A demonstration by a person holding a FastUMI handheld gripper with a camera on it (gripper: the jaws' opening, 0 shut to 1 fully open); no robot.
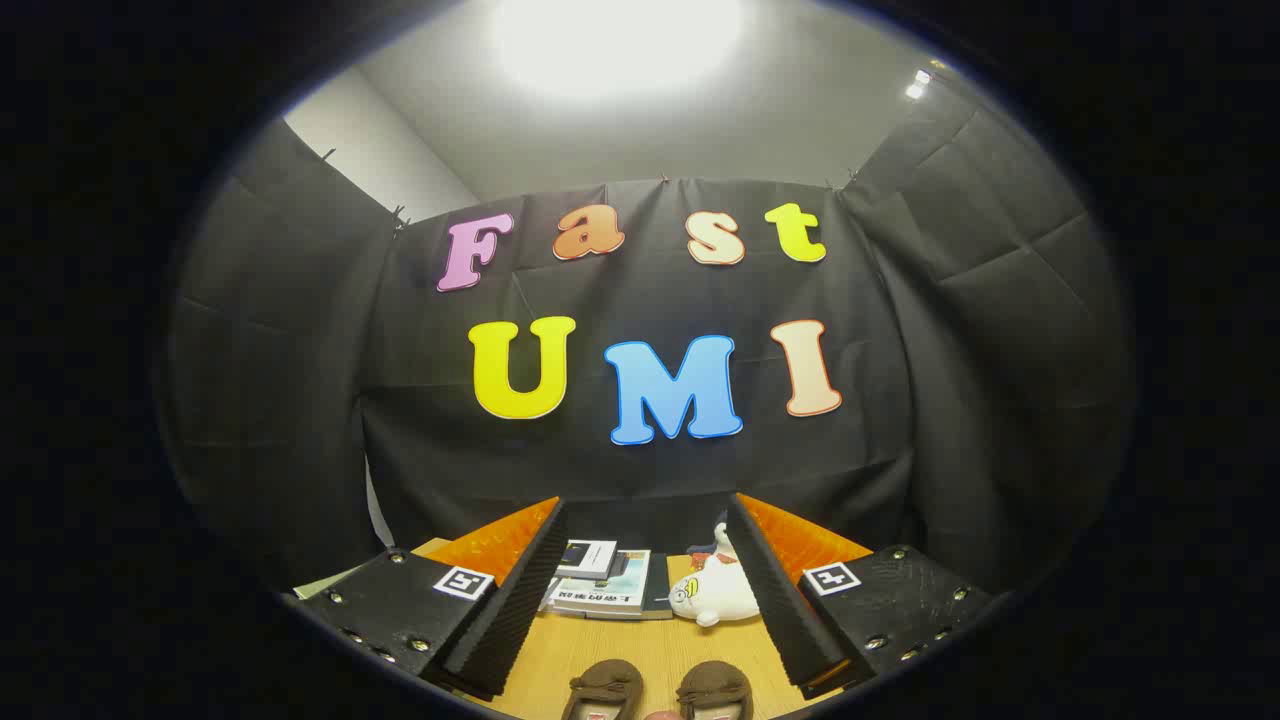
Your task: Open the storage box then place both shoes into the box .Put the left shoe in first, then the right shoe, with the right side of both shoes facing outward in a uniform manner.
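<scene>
- Down between the two fingers, at the near end of the table, sit two brown fabric shoes side by side: one brown shoe with a small bow on top (603,688) on the left, and a matching brown shoe (715,690) on the right, close together but with a strip of table between them.
- Only the upper parts of both shoes can be seen, so which is the left shoe and which the right cannot be told.
- The gripper (645,520) is spread wide, released, with nothing held; its black ribbed finger pads (520,590) face each other across an open gap and touch neither shoe.
- Each finger has an orange outer face and a black mounting block bearing a small square black-and-white marker.
- The shoes lie low in the gap, nearer the finger bases than the tips.
- The light wooden table (640,650) runs forward under the fingers.
- Farther along the table, still between the fingers, lies a small stack of books with pale covers (600,585).
- Just right of the books, close to the right finger's inner pad, rests a white plush toy with a yellow patch on its head (715,592).
- Beyond them the black cloth wall of the booth (300,400) closes off the far side.
- Above, a bright ceiling light (615,40) glares on a pale ceiling.
</scene>
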